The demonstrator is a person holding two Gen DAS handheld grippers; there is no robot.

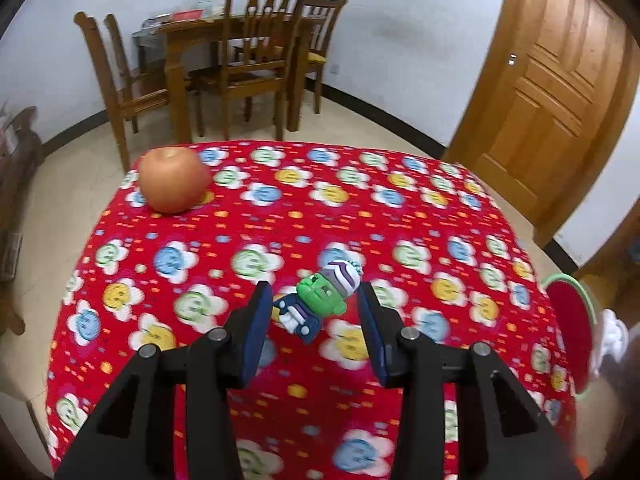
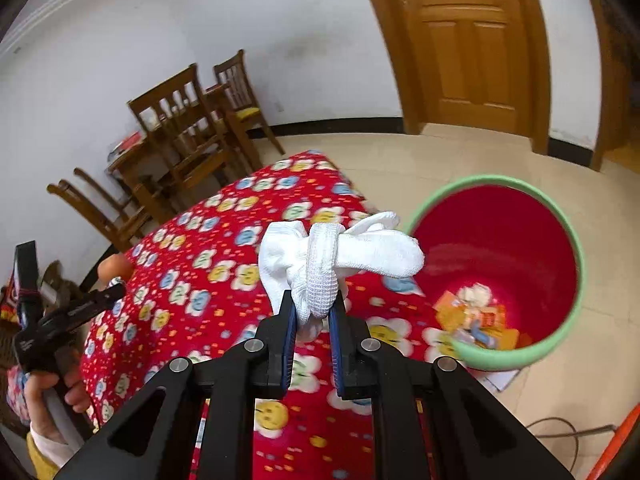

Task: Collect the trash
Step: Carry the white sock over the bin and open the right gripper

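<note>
1. Left wrist view: the left gripper hangs over the counter covered by a red cloth printed with flowers, its blue-padded jaws partly open. A small toy figure with a green face, striped white-and-purple cap and dark blue body lies on the cloth between the tips; the pads do not appear to press on it, though whether one pad brushes its body is hard to tell. A round orange-red apple sits near the far left corner of the counter. At the right edge of this view the red bin with a pale green rim is cut off, with a scrap of white cloth beside it.

2. Right wrist view: the right gripper is clamped nearly closed on a knotted bundle of white knitted cloth, probably a sock, held in the air above the counter's right edge. The bin stands on the floor just off that edge, with paper scraps already inside.

3. Step in hand, as I judge it: carrying the bundle to the bin. The next move calls for bringing it over the bin's mouth, then opening the jaws.

4. The bin's near rim is partly hidden behind the gripper's frame, and its contents are blurred.
</note>
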